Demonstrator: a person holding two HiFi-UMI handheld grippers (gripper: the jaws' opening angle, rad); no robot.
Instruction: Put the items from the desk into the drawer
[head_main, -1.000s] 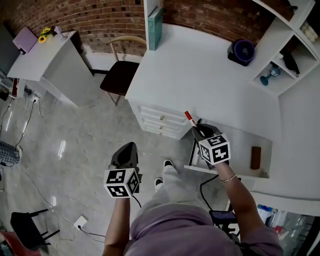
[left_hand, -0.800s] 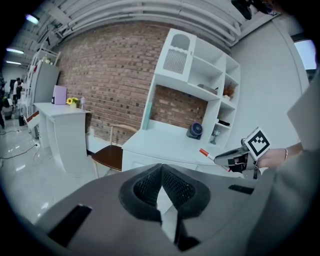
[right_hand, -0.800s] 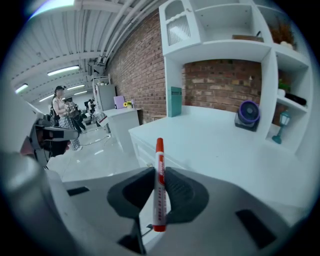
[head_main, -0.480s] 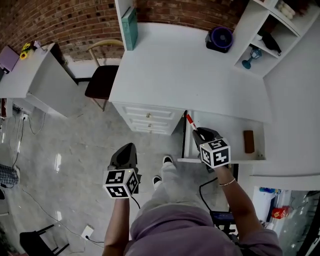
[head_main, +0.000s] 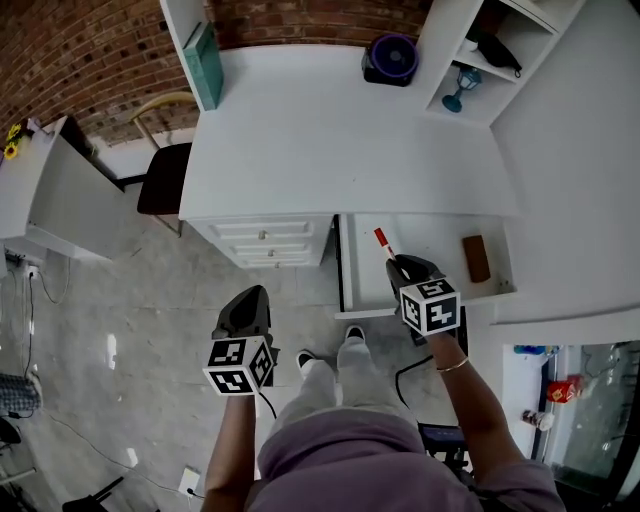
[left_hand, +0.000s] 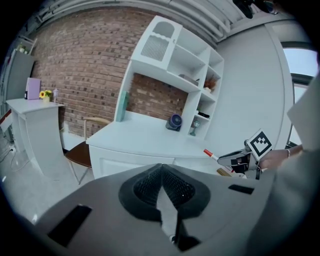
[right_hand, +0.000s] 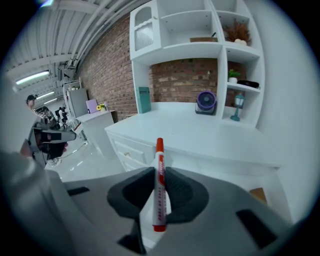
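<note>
Brown block inside open drawer

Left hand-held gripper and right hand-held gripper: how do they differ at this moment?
The right hand-held gripper is shut on a red-capped marker; the left hand-held gripper is shut with nothing between its jaws. The right one is at the front edge of the open drawer; the left one is over the floor. Both point toward the desk.
</note>
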